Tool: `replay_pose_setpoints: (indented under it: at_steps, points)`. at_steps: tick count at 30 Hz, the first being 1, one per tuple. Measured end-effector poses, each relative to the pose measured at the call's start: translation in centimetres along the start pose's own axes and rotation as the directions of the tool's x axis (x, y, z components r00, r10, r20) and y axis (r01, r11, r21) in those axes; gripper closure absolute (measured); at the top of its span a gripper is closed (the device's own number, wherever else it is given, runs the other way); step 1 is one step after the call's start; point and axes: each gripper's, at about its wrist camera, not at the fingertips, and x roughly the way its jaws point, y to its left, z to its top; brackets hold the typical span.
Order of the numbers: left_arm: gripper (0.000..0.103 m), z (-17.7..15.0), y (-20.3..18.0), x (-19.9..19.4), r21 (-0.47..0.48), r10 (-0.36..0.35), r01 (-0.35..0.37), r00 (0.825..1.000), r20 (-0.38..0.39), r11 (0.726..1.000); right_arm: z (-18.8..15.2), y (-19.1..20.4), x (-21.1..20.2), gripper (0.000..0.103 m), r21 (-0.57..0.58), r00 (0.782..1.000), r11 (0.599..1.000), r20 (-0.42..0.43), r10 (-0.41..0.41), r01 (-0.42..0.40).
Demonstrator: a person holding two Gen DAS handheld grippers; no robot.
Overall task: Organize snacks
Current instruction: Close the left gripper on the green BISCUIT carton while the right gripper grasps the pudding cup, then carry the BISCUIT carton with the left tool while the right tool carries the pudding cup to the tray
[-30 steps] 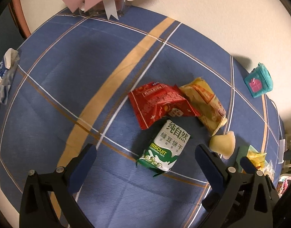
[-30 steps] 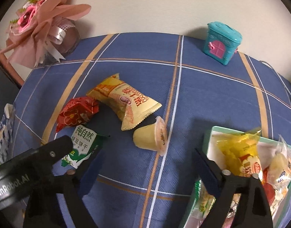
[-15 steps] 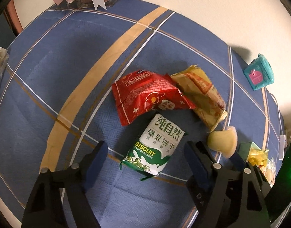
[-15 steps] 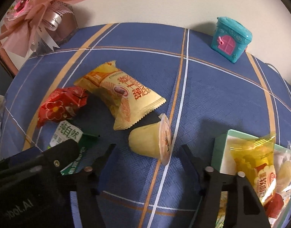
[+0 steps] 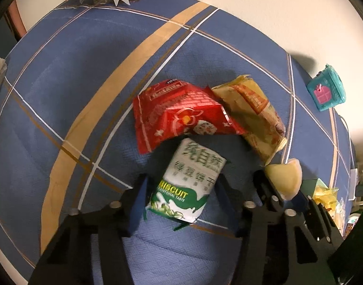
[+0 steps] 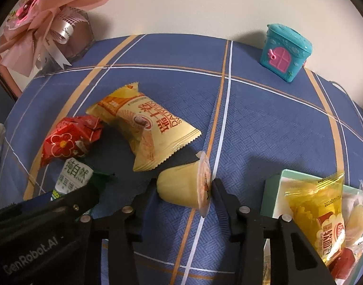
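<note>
Left gripper [image 5: 181, 193]: low in the left wrist view; its jaws are pressed on both sides of the green biscuit pack [image 5: 189, 184].
Green biscuit pack: in the lower middle of that view, on the blue bench cloth [image 5: 62, 76].
Right gripper [image 6: 183, 188]: low in the right wrist view; its jaws are squeezed on the jelly cup [image 6: 185, 185], one on the bottom end, one on the lid.
Jelly cup: on its side, lower middle of the frame.
Red pack [image 6: 70, 141]: left of the frame, just above the biscuit pack.
Yellow pack [image 6: 146, 128]: middle of the frame, touching the red one.
Snack box [image 6: 274, 190]: lower right, with packs inside.
Toy house [image 6: 286, 52]: upper right.
Pink bouquet [image 6: 39, 21]: upper left.
</note>
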Motion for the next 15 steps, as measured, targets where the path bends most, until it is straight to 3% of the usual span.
replay_pose_setpoints:
  at_steps: [2,15]
  points:
    - [0.059,0.0,0.0,-0.1,-0.003,-0.006,0.006,1.0,0.0,1.0,0.0,0.0,0.0,0.056,-0.001,1.0,1.0,-0.002,-0.001,0.001]
    - [0.06,-1.2,-0.5,-2.2,-0.01,-0.039,0.039,0.999,0.006,0.999,-0.6,-1.1,-1.3,0.056,0.054,0.999,0.998,-0.028,0.028,-0.027]
